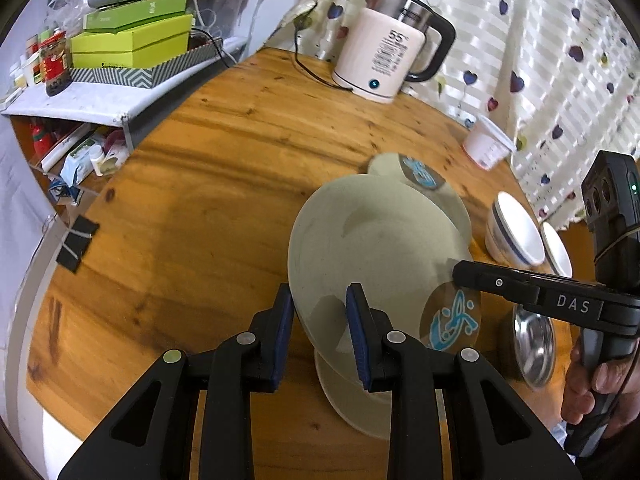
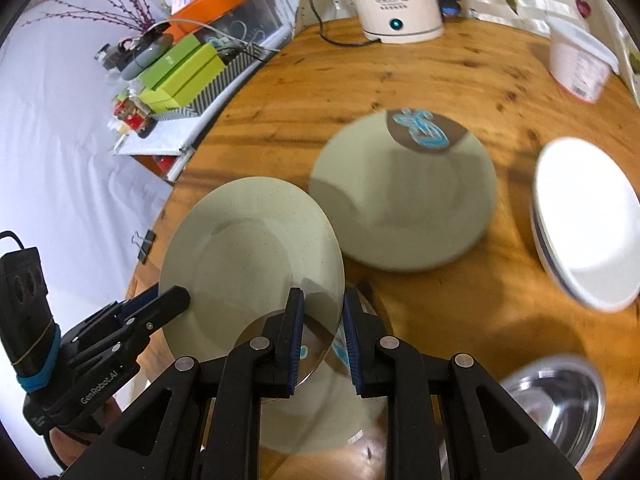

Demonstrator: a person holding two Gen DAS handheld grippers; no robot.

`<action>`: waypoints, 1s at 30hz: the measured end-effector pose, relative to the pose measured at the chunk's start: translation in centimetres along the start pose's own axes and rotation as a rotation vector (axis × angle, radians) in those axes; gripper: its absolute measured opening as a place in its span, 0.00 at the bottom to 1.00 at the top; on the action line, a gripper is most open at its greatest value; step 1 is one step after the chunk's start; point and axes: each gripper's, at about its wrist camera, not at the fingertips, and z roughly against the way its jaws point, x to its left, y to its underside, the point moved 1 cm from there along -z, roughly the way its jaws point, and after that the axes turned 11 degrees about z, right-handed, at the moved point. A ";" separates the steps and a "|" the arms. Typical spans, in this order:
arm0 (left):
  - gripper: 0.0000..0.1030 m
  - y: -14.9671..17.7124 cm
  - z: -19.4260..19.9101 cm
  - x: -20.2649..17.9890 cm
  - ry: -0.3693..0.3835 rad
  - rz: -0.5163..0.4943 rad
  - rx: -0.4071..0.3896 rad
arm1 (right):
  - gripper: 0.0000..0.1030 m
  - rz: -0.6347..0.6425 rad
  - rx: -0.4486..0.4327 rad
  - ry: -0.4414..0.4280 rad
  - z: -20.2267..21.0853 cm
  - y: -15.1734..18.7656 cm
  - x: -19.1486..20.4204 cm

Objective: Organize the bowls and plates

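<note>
Gripping opposite edges of one plate (image 2: 256,256), both grippers hold it lifted above the table (image 1: 200,184). The left gripper (image 1: 320,336) is clamped on its near rim in the left view, and the right gripper (image 2: 322,340) pinches the rim beside the blue mark. Another plate (image 2: 404,196) lies beyond on the table, white bowls (image 2: 584,220) to its right and a steel bowl (image 2: 560,404) nearer.

Beige plate (image 2: 256,256) w/ blue motif; white bowl (image 2: 588,220), blue rim stripe.
</note>
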 end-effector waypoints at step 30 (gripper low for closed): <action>0.27 4.7 -0.9 -1.9 -0.058 -0.066 0.049 | 0.21 0.010 0.041 0.068 0.1 5.1 -1.1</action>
